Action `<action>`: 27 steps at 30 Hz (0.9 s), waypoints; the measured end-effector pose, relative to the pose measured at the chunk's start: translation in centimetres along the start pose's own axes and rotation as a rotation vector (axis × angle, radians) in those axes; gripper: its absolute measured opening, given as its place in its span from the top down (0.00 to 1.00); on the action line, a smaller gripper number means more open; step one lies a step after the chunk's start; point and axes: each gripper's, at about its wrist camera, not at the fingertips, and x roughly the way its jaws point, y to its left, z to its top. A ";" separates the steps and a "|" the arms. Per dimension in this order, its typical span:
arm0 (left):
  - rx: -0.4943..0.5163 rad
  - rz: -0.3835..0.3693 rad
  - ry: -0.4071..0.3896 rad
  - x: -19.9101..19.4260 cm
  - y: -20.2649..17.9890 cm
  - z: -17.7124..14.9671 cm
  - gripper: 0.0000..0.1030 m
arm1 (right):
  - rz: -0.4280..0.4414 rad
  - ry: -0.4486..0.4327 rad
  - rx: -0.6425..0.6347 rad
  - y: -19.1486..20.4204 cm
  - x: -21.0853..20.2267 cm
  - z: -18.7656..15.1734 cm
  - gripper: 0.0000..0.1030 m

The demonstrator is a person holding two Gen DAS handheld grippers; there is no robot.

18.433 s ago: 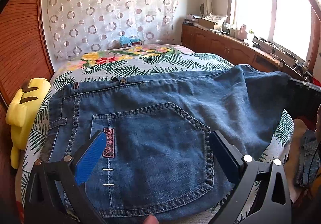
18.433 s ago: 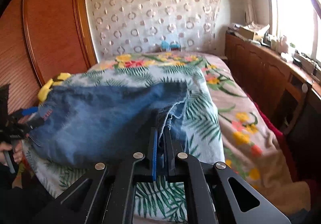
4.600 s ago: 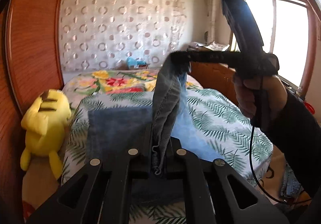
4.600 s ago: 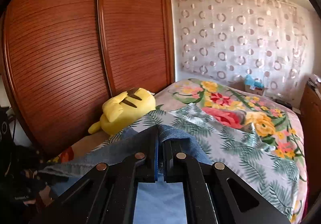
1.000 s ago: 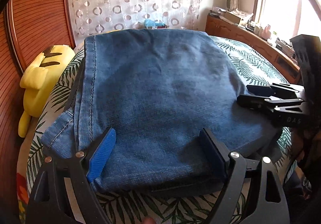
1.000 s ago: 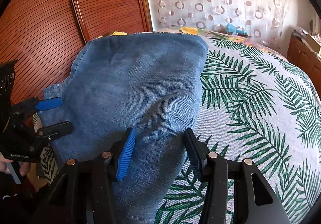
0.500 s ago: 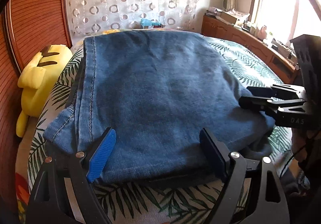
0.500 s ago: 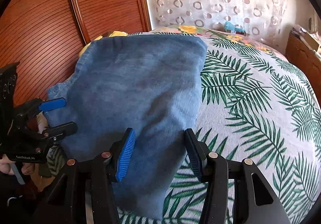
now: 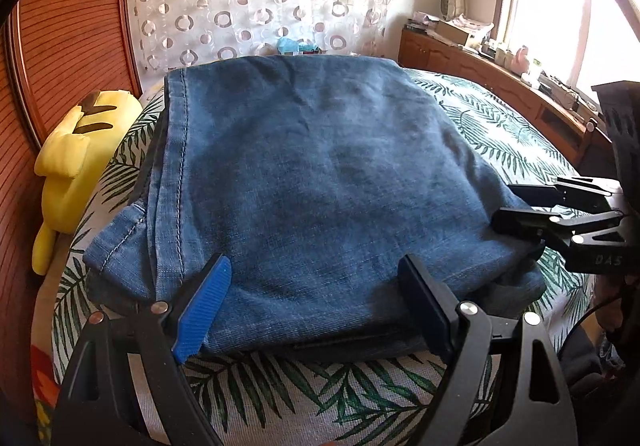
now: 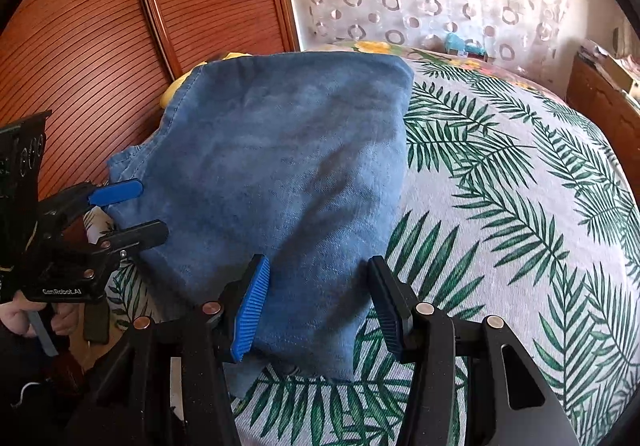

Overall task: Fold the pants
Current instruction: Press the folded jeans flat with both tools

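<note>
The blue jeans [image 9: 320, 186] lie folded into a thick rectangle on the palm-leaf bedspread [image 9: 500, 134]. My left gripper [image 9: 316, 286] hovers open over the near edge of the fold, its blue pad and black pad wide apart with nothing pinched. My right gripper [image 10: 318, 286] stands open over the jeans' [image 10: 288, 174] near right corner, its pads apart and clear of the cloth. In each wrist view the other gripper is also visible: the right gripper [image 9: 532, 206] by the right edge of the fold, the left gripper [image 10: 132, 210] by the left edge.
A yellow plush toy [image 9: 76, 158] lies between the bed and the wooden wardrobe doors [image 10: 120, 26]. A low wooden cabinet [image 9: 500, 86] runs under the window on the right. Bedspread [image 10: 520, 206] stretches right of the jeans. A person's hand [image 10: 24, 314] holds the left gripper's handle.
My right gripper has drawn back a little toward the near edge of the bed. The left gripper and the folded jeans have stayed in place. Both grippers remain open.
</note>
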 end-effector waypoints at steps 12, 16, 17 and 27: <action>0.001 -0.003 -0.007 -0.1 -0.1 0.0 0.17 | -0.007 0.000 0.014 0.3 -0.4 0.0 0.49; 0.002 -0.002 -0.007 0.0 0.0 0.1 0.17 | -0.025 -0.008 0.027 0.0 -0.3 0.1 0.48; 0.001 -0.003 -0.007 0.0 0.0 0.1 0.17 | -0.019 -0.002 0.033 -0.1 -0.2 0.0 0.48; -0.014 -0.026 -0.009 -1.0 0.0 0.0 0.17 | 0.018 -0.008 0.018 0.3 0.0 -0.1 0.61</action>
